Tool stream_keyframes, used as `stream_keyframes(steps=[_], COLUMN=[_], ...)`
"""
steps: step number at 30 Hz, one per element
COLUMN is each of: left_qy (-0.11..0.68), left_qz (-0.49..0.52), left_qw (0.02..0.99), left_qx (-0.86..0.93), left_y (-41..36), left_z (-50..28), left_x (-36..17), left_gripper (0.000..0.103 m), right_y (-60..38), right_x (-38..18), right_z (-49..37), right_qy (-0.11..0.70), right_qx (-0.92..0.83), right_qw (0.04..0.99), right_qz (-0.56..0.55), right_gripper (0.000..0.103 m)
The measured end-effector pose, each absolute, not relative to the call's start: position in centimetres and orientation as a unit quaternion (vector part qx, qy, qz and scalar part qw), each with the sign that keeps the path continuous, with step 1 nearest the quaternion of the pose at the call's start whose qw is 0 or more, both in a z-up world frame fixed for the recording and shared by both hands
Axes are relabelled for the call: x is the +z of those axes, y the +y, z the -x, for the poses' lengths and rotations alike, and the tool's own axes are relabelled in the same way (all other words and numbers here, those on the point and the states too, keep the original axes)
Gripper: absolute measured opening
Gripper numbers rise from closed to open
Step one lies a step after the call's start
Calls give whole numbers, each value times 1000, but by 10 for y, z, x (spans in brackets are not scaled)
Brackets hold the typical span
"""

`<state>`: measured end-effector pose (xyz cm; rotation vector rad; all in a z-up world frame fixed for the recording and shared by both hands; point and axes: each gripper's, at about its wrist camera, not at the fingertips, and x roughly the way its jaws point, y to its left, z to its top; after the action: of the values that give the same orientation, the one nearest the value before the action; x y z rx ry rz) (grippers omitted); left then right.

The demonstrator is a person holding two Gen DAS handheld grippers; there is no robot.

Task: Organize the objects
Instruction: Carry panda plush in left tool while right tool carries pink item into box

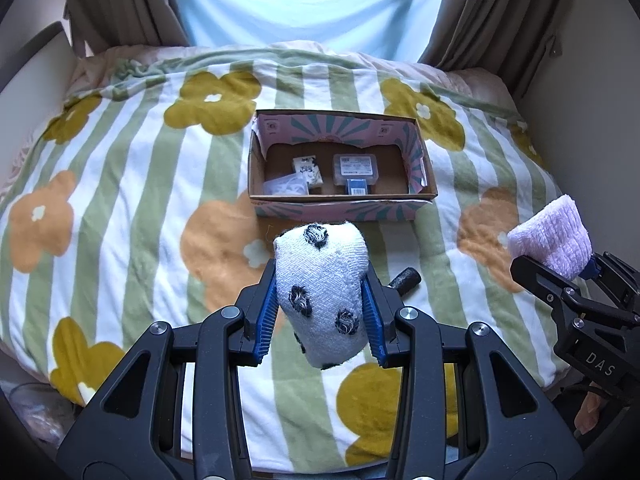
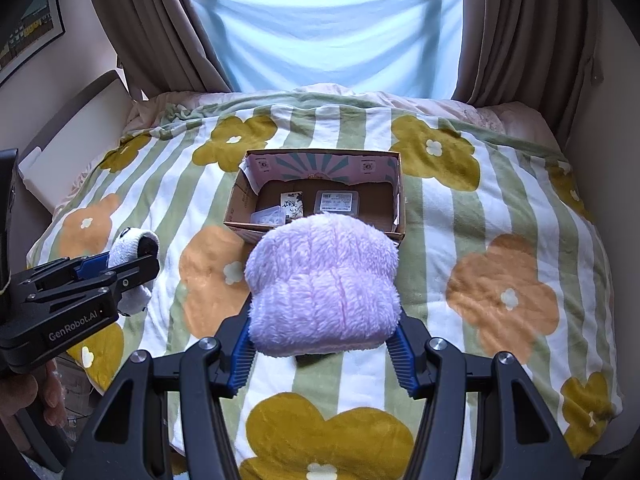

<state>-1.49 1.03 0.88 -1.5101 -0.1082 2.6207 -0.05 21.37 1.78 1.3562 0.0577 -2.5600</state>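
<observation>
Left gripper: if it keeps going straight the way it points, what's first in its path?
Probably the cardboard box on the blanket. The left gripper, holding a spotted sock, points at the box's near wall, though depth is unclear and it might pass over the rim.

Both grippers, the left gripper point(image 1: 322, 312) and the right gripper point(image 2: 322, 350), are black plastic with ribbed blue pads point(image 1: 266, 328) and round silver screws point(image 1: 407, 313) behind them. White lettering marks their sides: "DAS" on the right, "GenRobot.AI" on the left.
</observation>
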Motion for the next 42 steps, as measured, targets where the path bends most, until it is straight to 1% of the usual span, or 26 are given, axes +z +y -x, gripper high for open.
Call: stream_keyframes(steps=[9,17,22,27,31,36,42], left_qy=[-50,-66,-66,-71,-66,-61,-63], left_qz=[496,513,533,561,578,593,606], left_qw=[53,43,40,32,31,32,32], left_qx=[865,855,843,824,813,803,792], left_y=[6,5,9,14,23,35,45], left_z=[84,171,227,277,310,339,352], left_x=[10,-19,-57,-111,-150,-189,-216], left_gripper=[34,35,34,35,34,35,35], right_y=[216,210,205,197,188,181,181], right_x=[20,-9,-49,-96,-131,-156,-176], right_z=[63,146,195,233,252,261,265], right_qy=[28,42,47,55,75,95,96], right_qx=[-879,-869,-853,-832,-817,-807,-797], right_qw=[123,131,135,141,145,150,150], right_qz=[-460,-475,-502,-534,-553,-564,-577], right_gripper=[53,53,53,53,53,53,53])
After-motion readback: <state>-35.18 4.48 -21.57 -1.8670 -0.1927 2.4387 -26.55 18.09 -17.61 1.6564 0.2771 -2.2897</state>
